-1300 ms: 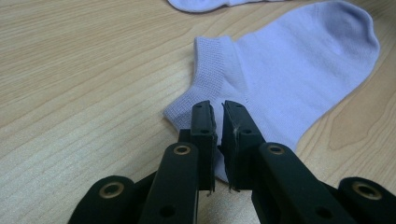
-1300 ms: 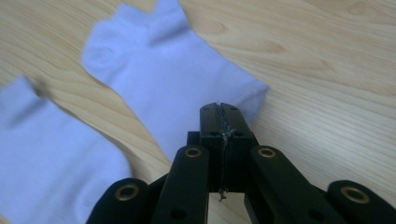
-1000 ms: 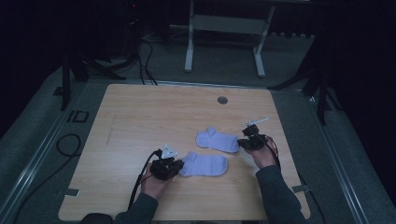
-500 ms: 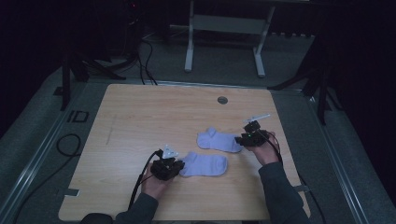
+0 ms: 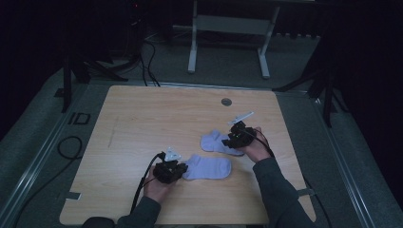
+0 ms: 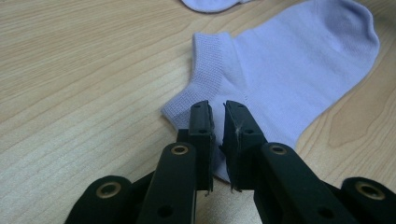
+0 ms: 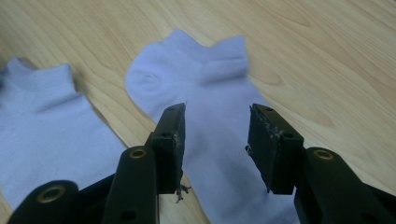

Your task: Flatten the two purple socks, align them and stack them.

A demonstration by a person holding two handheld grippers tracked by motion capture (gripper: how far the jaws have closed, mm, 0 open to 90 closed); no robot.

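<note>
2 pale lilac ankle socks lie on the light wooden table. The left gripper stays clenched on the near sock at its heel edge. The right gripper, released, has crept over the far sock, likely readying a pinch for pairing.

Two socks flat on the table: near sock just right of my left gripper, far sock behind it, just left of my right gripper.
</note>
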